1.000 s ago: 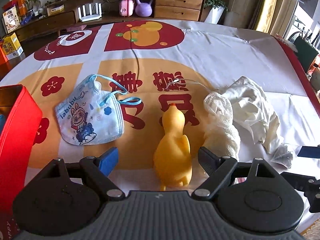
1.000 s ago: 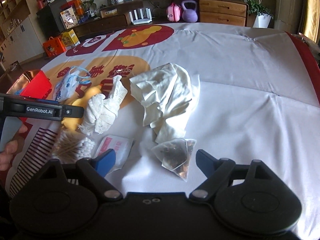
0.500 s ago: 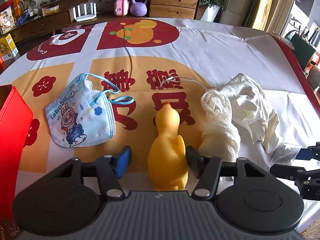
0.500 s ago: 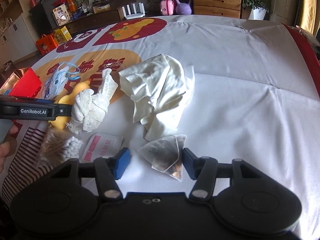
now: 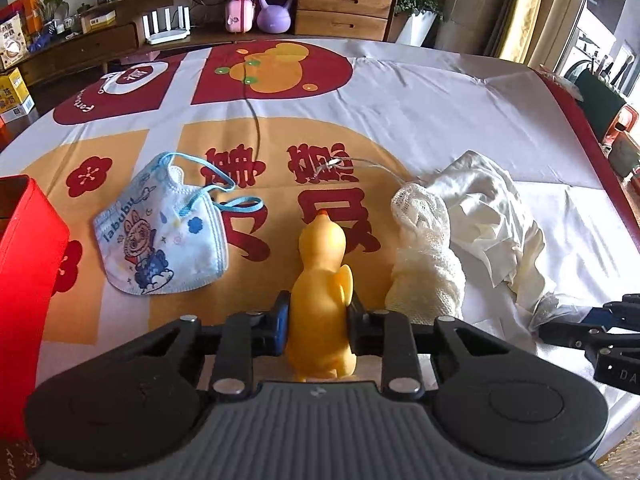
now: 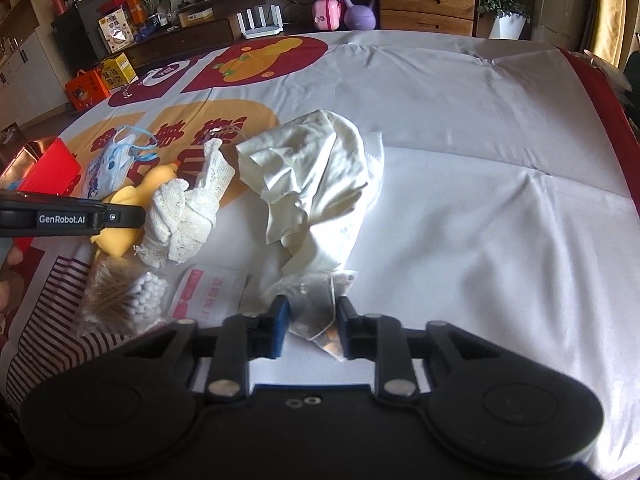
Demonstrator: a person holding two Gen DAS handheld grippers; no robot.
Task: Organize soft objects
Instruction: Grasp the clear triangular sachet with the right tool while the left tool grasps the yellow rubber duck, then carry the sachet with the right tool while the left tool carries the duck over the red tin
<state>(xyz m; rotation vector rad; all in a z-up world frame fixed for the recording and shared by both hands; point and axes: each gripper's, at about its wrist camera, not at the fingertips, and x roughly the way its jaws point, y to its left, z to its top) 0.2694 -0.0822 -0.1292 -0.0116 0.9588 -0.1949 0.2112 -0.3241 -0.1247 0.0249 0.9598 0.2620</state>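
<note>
Both pairs of jaws stood wide a second ago and are now closing, each onto a soft thing. Low in the centre of the left wrist view, the left gripper [image 5: 318, 320] pinches the body of the yellow rubber duck [image 5: 322, 276], its pads pressing the duck's flanks while the duck lies on the tablecloth [image 5: 420, 120]. Low in the centre of the right wrist view, the right gripper [image 6: 310, 326] clamps on the clear mesh sachet [image 6: 316, 308], which lies just below the crumpled white cloth [image 6: 316, 176]. To the duck's left lies a children's printed face mask [image 5: 160, 240]; to its right, a rolled cream lace cloth [image 5: 426, 256] touches the white cloth. A red box [image 5: 28, 280] stands at the left edge. At the lower left of the right view lie a bag of cotton swabs [image 6: 124, 294] and a pink-printed packet [image 6: 210, 286]. Red and orange panels with large characters cover the tablecloth's left part; the rest is plain white and creased. Across the top runs a wooden sideboard [image 5: 344, 8] bearing a purple kettlebell [image 5: 274, 14], with potted plants beside it.
</note>
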